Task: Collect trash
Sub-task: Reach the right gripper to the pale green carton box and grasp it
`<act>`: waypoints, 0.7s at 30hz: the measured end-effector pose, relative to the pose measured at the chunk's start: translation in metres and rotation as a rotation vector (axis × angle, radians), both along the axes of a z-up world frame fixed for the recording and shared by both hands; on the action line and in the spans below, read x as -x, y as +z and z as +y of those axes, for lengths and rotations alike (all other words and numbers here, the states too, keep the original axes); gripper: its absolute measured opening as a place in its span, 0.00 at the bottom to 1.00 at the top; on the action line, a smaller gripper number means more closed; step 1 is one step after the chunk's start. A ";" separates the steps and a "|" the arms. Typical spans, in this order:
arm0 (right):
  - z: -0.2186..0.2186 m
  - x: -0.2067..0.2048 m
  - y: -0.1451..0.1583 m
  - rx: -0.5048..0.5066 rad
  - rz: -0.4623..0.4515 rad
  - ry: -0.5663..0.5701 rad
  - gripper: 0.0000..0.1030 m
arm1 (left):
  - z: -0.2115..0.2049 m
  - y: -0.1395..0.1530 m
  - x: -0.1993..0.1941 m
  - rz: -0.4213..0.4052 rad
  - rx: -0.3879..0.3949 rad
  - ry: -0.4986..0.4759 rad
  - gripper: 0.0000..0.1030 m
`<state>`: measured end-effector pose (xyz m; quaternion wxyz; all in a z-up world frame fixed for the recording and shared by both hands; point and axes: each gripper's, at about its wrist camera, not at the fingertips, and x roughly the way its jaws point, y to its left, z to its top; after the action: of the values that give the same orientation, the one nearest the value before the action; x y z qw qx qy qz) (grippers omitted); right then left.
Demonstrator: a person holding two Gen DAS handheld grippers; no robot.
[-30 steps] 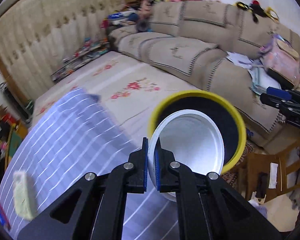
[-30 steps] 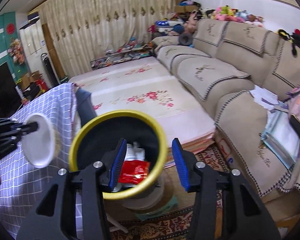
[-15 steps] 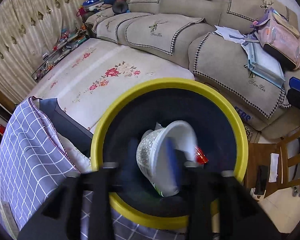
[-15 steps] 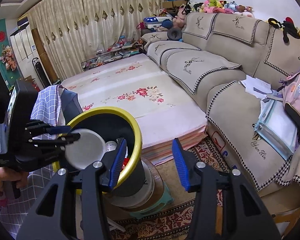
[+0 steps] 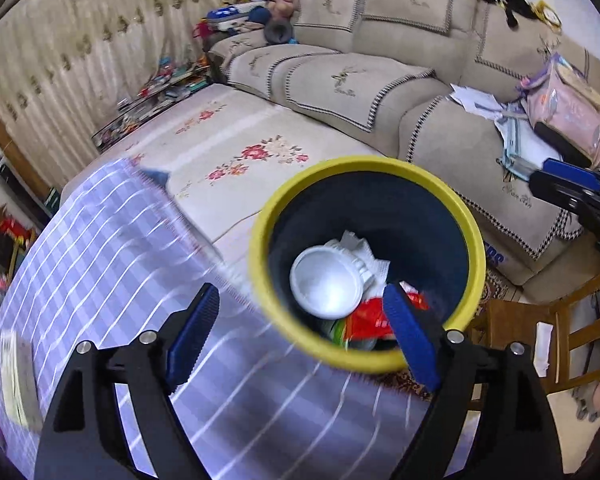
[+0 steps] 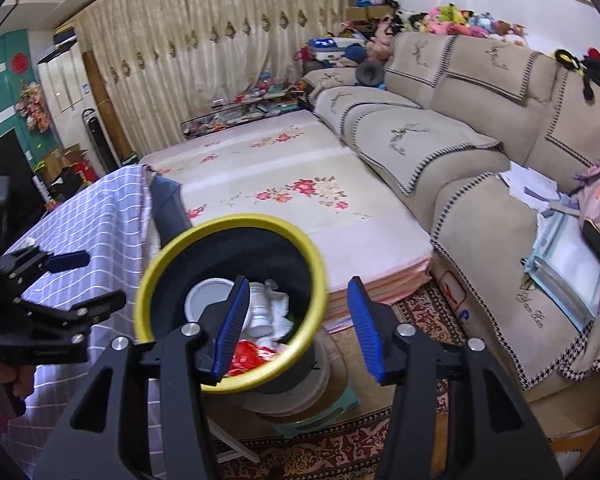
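A yellow-rimmed dark trash bin (image 5: 472, 236) stands beside the checked table. A white plastic cup (image 5: 326, 282) lies inside it on white crumpled paper and a red wrapper (image 5: 368, 316). My left gripper (image 5: 300, 336) is open and empty, above the table edge beside the bin. In the right wrist view the bin (image 6: 316, 264) holds the cup (image 6: 204, 298), and my right gripper (image 6: 296, 328) is open and empty, its left finger over the bin's rim. The left gripper also shows there (image 6: 80, 280), at the far left.
A blue-and-white checked tablecloth (image 5: 100, 280) covers the table. A floral mat (image 6: 280, 184) lies beyond the bin. A beige sofa (image 6: 440, 128) with papers and a pink bag runs along the right. A wooden chair (image 5: 560, 332) stands right of the bin.
My left gripper was shut on the white cup over the bin. It opened, the cup dropped into the bin, and the gripper drew back towards the table.
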<state>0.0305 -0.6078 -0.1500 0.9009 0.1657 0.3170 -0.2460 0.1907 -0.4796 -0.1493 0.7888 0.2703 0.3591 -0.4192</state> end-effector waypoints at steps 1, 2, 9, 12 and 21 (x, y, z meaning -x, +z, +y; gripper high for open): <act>0.006 -0.004 0.002 0.002 -0.002 0.015 0.48 | 0.017 0.004 0.000 0.005 0.015 0.025 0.81; 0.013 -0.009 0.003 0.003 -0.002 0.033 0.48 | 0.032 0.007 0.000 0.012 0.030 0.047 0.81; 0.074 -0.064 0.007 0.019 0.017 0.202 0.49 | 0.187 0.037 0.016 -0.016 0.171 0.283 0.88; 0.118 -0.098 0.012 0.027 0.006 0.299 0.51 | 0.259 0.045 0.020 -0.036 0.204 0.418 0.88; 0.272 -0.208 0.014 -0.072 -0.023 0.558 0.59 | 0.436 0.048 0.035 -0.076 0.203 0.785 0.89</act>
<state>0.2384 -0.3357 -0.1357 0.9309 0.1068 0.3485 0.0248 0.1559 -0.0439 -0.1016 0.9244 0.0487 0.3621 -0.1095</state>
